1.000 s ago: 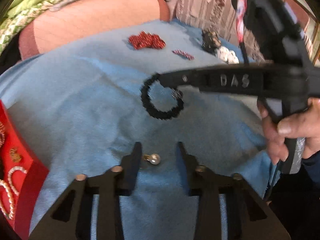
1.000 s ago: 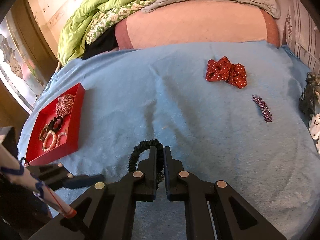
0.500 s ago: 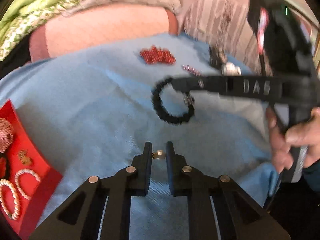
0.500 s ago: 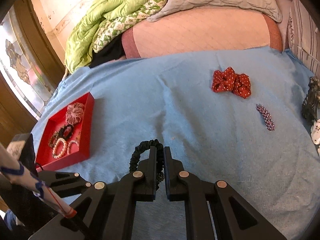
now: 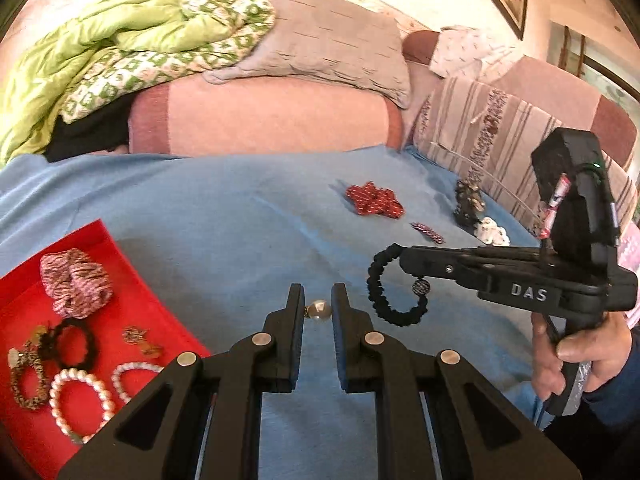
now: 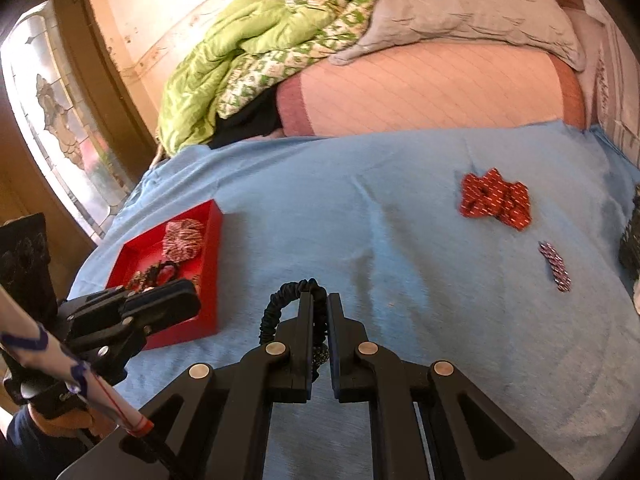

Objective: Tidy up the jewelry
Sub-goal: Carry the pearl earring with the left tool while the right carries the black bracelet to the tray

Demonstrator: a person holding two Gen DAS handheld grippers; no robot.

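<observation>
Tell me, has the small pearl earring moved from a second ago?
Yes. The small pearl earring left the blue blanket, lifted in the left claw toward the red tray.

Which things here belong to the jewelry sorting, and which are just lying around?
Job: pearl earring in left tongs; black bracelet in right tongs; red tray; beaded strip.

Lying about: green quilt; grey pillow; striped cushion.

Both of my wrist views are bright with warm daylight, which enters through the overexposed window [image 6: 52, 120] at left. The red tray [image 6: 208, 272] casts a soft shadow on the blue blanket [image 6: 400, 240]. Fisheye curvature bends the edges, the corners are black, and the right view shows slight motion blur.
</observation>
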